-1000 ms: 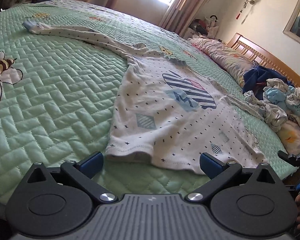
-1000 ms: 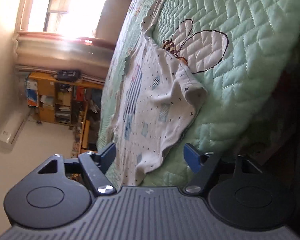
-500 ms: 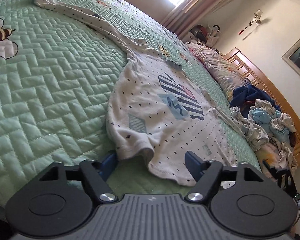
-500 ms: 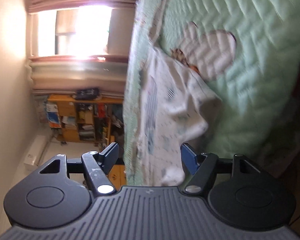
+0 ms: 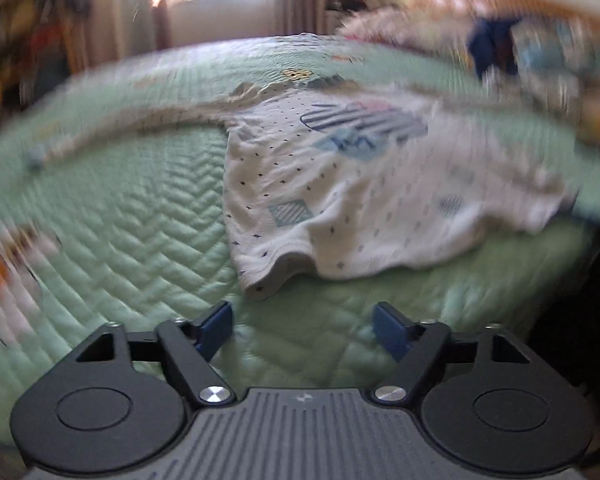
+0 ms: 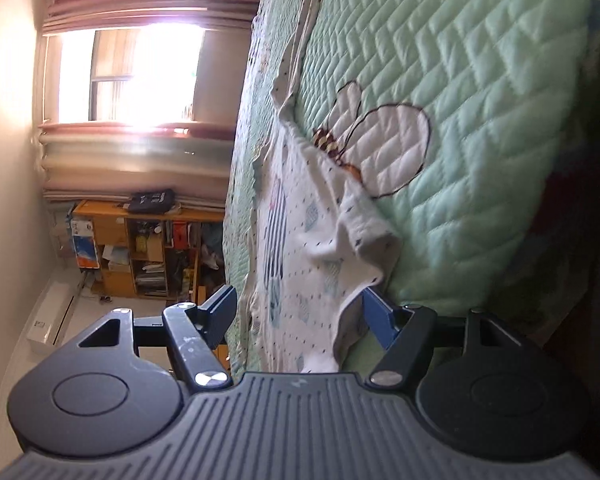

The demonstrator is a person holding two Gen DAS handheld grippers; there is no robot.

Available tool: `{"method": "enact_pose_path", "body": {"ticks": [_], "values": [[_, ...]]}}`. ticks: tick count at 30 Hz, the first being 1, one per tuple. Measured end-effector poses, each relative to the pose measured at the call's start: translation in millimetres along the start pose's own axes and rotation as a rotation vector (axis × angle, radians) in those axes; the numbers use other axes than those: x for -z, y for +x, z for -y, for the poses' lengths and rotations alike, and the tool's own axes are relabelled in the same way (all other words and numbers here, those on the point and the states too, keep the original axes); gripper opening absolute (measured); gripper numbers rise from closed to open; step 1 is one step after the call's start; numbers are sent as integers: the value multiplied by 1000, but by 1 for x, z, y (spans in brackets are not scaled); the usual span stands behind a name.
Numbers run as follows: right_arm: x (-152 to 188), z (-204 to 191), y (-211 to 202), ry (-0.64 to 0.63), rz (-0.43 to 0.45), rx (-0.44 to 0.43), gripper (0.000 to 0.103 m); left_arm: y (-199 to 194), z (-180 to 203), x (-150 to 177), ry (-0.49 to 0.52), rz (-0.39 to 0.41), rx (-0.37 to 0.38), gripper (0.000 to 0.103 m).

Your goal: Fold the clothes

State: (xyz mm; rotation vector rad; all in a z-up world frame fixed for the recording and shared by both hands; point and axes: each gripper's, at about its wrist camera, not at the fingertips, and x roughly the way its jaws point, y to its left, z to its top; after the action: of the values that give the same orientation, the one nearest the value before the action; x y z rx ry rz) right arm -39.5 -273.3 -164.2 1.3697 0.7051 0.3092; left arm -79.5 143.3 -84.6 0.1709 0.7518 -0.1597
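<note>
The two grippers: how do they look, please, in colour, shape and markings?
The left gripper and right gripper look alike: a grey ribbed body, two round black discs, black angled arms with silver screws, and blue finger pads. No cables or sleeves show.

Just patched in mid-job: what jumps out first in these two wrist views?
A white long-sleeved top with a striped print lies spread on the green quilted bedspread, one sleeve stretched far out to the left. In the right wrist view the right gripper has the top's hem between its open jaws, beside an embroidered bee. The left gripper is short of the lifted hem corner, its jaws just reopened and empty.
</note>
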Motion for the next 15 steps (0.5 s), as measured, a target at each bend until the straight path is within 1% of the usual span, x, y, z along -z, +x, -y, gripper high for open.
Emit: {"method": "enact_pose_path", "body": {"ticks": [2, 4, 6, 9, 12, 15], "values": [[-1, 1, -1, 1, 4, -1, 71, 0, 10, 2, 91, 11, -75, 89], [-2, 0, -4, -15, 15, 10, 71, 2, 13, 1, 129, 30, -138, 96], [-3, 0, -9, -30, 28, 21, 71, 3, 15, -1, 152, 47, -189, 98], [-7, 2, -13, -30, 43, 20, 72, 5, 15, -7, 161, 62, -223, 98], [-10, 3, -12, -38, 47, 17, 72, 8, 11, -12, 142, 67, -247, 98], [-13, 1, -4, -40, 46, 19, 72, 10, 7, -13, 110, 69, -252, 98]]}}
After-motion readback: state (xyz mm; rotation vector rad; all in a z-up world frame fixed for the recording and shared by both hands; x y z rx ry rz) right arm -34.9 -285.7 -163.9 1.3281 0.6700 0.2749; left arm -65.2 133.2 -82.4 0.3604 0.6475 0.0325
